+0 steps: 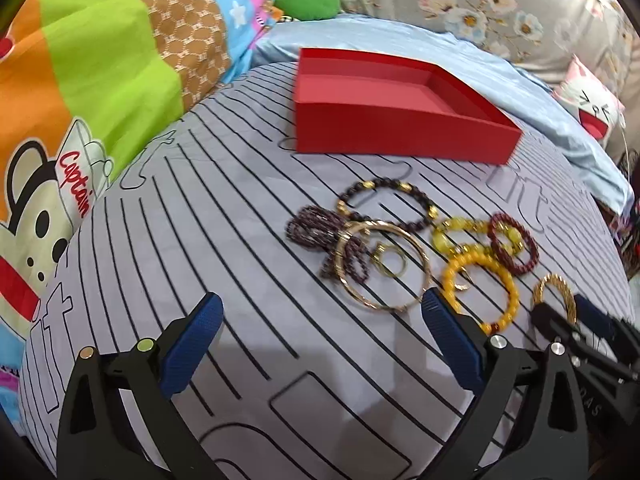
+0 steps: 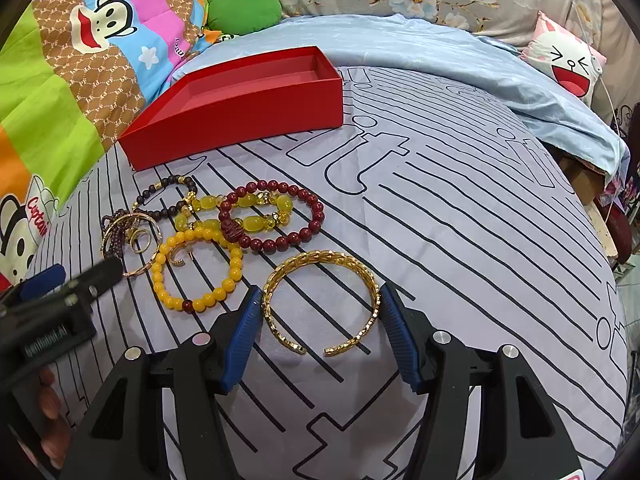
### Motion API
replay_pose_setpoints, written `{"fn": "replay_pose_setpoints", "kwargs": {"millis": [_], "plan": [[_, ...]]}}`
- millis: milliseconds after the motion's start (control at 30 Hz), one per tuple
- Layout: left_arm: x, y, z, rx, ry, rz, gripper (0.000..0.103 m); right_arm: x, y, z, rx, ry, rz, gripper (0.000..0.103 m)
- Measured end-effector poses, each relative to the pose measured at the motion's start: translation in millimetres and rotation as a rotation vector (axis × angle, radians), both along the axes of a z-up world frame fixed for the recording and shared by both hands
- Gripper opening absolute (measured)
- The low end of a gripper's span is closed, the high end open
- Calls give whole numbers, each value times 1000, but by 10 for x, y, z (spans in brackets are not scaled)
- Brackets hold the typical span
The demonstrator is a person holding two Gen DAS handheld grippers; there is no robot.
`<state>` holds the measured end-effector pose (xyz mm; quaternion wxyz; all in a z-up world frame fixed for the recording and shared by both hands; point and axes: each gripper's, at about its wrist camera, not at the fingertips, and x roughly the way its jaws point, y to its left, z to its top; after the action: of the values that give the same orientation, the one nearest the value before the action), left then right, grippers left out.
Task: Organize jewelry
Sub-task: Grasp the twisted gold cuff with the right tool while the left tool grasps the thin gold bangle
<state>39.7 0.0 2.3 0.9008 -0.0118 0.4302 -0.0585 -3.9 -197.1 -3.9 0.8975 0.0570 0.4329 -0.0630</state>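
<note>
Closest to me, the right gripper (image 2: pixel 322 300) has its two blue pads on either side of the gold cuff bangle (image 2: pixel 320 300), pressing against its outer edges, so it seems to be holding the bangle where it lies on the striped bedsheet (image 2: pixel 460 240); the gap of the cuff faces toward the hand, which I think makes it easier to squeeze the two round sides. The left gripper (image 1: pixel 320 312) hangs over the sheet with its fingers wide apart and nothing between them, its right pad just beside the thin gold hoop bangle (image 1: pixel 384 266), perhaps waiting for its turn. A little farther, the other jewelry lies together in a loose group: a yellow bead bracelet (image 2: pixel 200 268), a dark red bead bracelet (image 2: pixel 280 216) lying over a bracelet of pale yellow stones (image 2: pixel 248 204), a dark brown bead bracelet (image 2: pixel 168 196), and some purple bead strands (image 1: pixel 316 228) under the hoop. They are all near the red box (image 2: pixel 240 108), which stands open and empty behind them, probably the place where every piece must go. Beyond it there is a blue blanket (image 2: pixel 440 56), a green cushion (image 2: pixel 242 10) and a cartoon monkey quilt (image 1: pixel 80 80), where I can read the word "Captain" on the hat. On the body of the left gripper there is small writing, but it is too blurred to read.
</note>
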Motion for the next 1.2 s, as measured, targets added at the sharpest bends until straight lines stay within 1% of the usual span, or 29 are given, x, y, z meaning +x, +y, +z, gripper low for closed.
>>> {"fn": "replay_pose_setpoints", "kwargs": {"millis": [133,200,267,333,400,433,500,533,567,633,667,767,800,833,867,967,1200], "plan": [[6,29,23,15,-13,10,94,0,-3,1,1,0,-1,59],[32,39,13,17,-8,9,87,0,0,-1,0,0,-1,59],[67,61,-14,5,11,10,73,2,0,-1,1,-1,-1,59],[108,84,-55,-13,35,12,69,3,2,-1,1,-1,-2,59],[106,76,-46,-12,28,10,67,6,6,1,-3,1,-4,59],[108,61,-37,-19,27,0,64,8,11,1,-5,1,-5,59],[108,12,-28,-19,24,-18,62,11,15,-1,-8,2,-4,59],[109,-13,-28,-18,22,-28,58,14,18,-2,-9,3,-4,59],[110,-41,-31,-20,25,-41,52,17,21,-3,-9,4,-5,60],[106,-98,-41,-21,28,-64,45,19,22,-5,-10,4,-5,60],[97,-123,-39,-26,26,-75,38,18,23,-6,-10,3,-5,60],[89,-154,-35,-44,30,-99,23,18,23,-5,-11,4,-5,60],[85,-150,-36,-50,30,-102,19,17,23,-5,-11,4,-5,60],[86,-148,-36,-59,31,-107,13,20,22,-6,-11,4,-5,60],[87,-141,-39,-68,36,-110,8,17,22,-5,-10,3,-5,60],[71,-118,-25,-93,41,-115,4,21,23,-5,-7,2,-5,60],[-38,-123,49,-88,26,-135,4,-16,9,13,7,-9,-9,58]]}}
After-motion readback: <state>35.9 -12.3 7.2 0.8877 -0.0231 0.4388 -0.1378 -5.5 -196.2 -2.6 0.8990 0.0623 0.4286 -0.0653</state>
